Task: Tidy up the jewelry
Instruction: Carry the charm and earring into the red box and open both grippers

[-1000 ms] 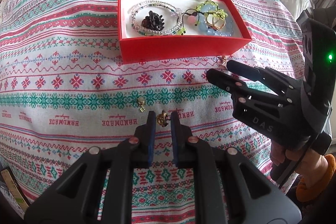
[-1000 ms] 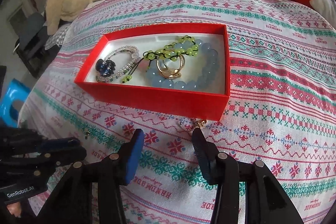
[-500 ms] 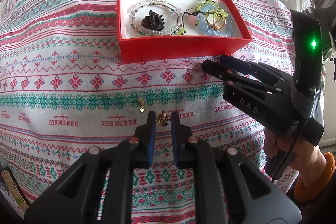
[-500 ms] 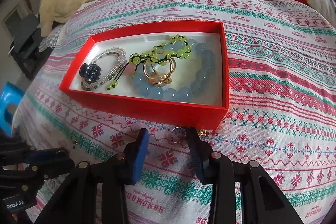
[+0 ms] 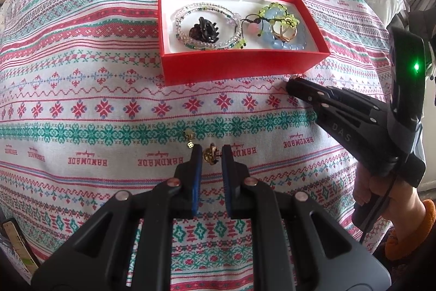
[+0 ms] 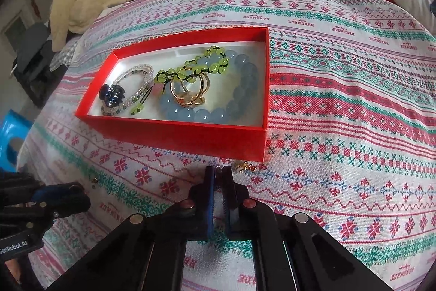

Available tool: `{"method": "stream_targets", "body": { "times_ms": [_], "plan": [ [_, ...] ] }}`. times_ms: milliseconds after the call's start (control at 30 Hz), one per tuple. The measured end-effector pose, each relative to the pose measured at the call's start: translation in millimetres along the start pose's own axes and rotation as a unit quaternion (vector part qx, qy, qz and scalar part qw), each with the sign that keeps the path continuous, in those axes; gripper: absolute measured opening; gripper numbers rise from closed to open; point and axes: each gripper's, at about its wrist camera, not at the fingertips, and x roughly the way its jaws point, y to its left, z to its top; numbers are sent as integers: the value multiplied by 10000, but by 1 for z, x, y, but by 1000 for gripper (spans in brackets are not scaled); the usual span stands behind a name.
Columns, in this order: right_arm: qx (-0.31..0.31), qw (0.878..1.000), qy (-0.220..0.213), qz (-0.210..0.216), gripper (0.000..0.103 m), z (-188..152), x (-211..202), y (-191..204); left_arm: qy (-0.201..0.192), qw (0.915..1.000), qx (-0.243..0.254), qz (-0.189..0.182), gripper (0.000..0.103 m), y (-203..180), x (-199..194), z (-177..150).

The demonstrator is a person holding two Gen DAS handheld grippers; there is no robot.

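- Jewelry lies in two places on the patterned bedspread (image 6: 340,105): most of it inside an open red box (image 6: 190,139), a few small gold pieces loose on the cloth in front of it.
- The right tongs (image 6: 218,172) are pressed together at the box's near corner. A small earring (image 6: 246,166) lies just beside their tips; whether they have pinched part of it I cannot tell.
- The left tongs (image 5: 212,154) are narrowed onto a gold knot earring (image 5: 210,153), which sits between the blue pads; a second small gold earring (image 5: 189,137) lies just to the left.
- To do this step well, each piece should probably be lifted straight up and checked for a firm pinch before it travels, as such small items slip easily.
- The carry likely needs to clear the box's near wall, with release low over the white lining.
- Inside the box: a clear beaded bracelet (image 6: 136,81) circling a dark hair claw (image 6: 111,95) at the left, and a pale blue bead bracelet (image 6: 234,100), a green beaded cord (image 6: 190,71) and gold rings (image 6: 189,94) at the right.
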Motion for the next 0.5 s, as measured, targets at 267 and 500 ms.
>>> {"method": "stream_targets", "body": {
  "times_ms": [267,500],
  "plan": [
    [38,9996,-183,200,5,-2,-33,-7,-92,10000,-18,-34,16,7,-7,3],
    [89,9984,-362,424,6,5,-57,-5,-401,9991,-110,-95,16,16,-22,15]
  ]
}}
